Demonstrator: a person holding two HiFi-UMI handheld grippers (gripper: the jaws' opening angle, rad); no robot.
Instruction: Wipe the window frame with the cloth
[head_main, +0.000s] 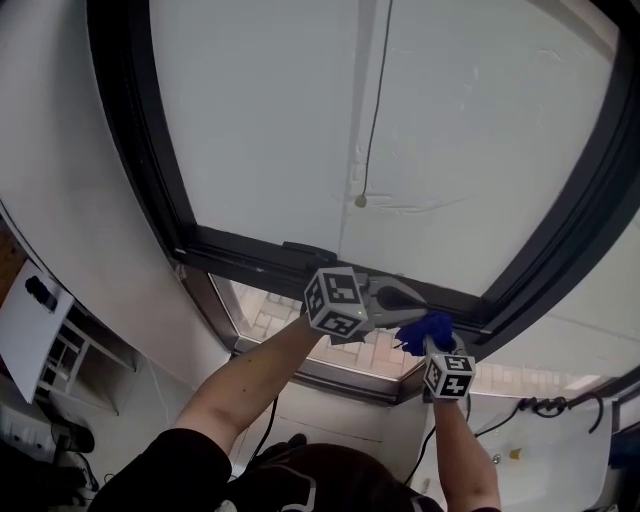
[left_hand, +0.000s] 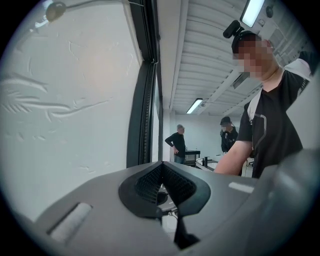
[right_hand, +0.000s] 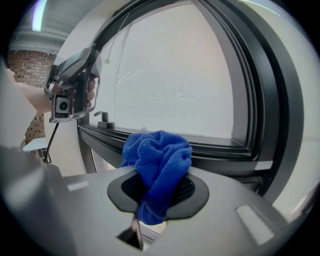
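I'm clamping the bunched cloth (right_hand: 159, 160) in my right hand-held gripper (right_hand: 157, 192), close to the window frame (right_hand: 215, 148) lower rail. Pressing firmly and sweeping along it seems best. My left hand-held gripper (left_hand: 162, 189) is hovering, jaws together, empty.

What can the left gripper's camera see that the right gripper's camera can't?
Only the left gripper view shows two people standing far back in the room, under a ceiling light. Only the right gripper view shows the blue cloth, pinched in the right gripper. Both show the dark window frame and the white pane.
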